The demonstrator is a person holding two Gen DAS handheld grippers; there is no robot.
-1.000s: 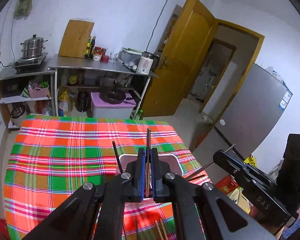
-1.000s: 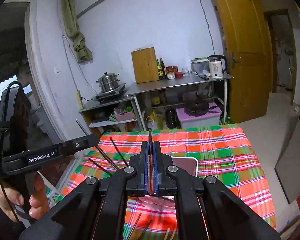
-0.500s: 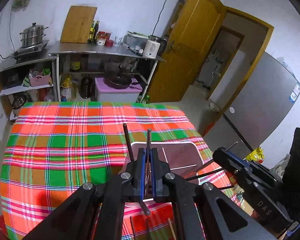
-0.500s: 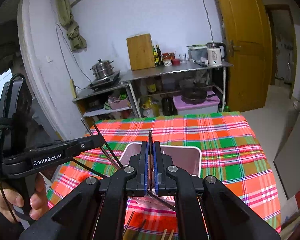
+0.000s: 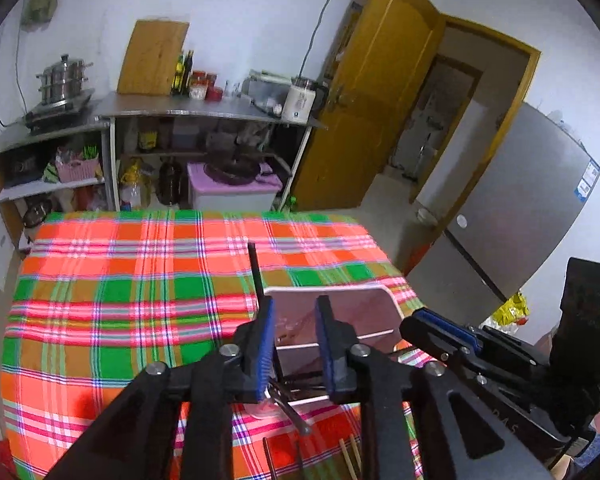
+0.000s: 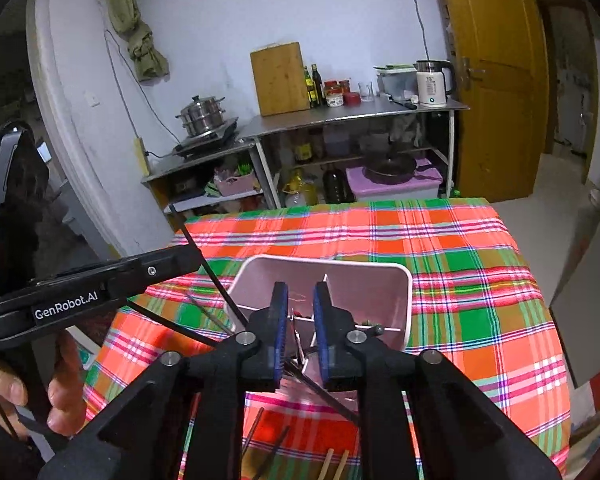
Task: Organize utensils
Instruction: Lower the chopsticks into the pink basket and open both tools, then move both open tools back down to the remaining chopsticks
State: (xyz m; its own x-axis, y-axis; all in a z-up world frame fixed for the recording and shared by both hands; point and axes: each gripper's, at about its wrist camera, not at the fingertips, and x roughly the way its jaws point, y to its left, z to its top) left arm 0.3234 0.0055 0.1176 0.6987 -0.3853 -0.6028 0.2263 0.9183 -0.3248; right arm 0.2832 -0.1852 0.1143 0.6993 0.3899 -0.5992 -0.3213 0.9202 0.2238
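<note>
A white divided utensil bin (image 5: 374, 300) (image 6: 406, 280) stands on the plaid tablecloth. My left gripper (image 5: 294, 320) is open just above its near end, with nothing between its blue pads. A dark chopstick (image 5: 256, 270) leans up beside the left pad, and others lie in and across the bin's near edge. My right gripper (image 6: 300, 312) is open over the bin, empty. Dark chopsticks (image 6: 216, 284) slant from the bin past the left gripper's body. Wooden chopsticks (image 5: 350, 456) (image 6: 334, 464) and dark ones lie on the cloth near me.
The table with the red and green plaid cloth (image 5: 120, 280) (image 6: 480, 280) fills the foreground. Behind it are metal kitchen shelves (image 5: 204, 112) with a steamer pot, a cutting board and a kettle. A yellow door (image 5: 372, 92) and a grey fridge (image 5: 520, 208) stand to the right.
Both grippers were shut on chopsticks and have opened over the bin. The chopsticks now rest in the bin. Both grippers moved lower and closer to it.
</note>
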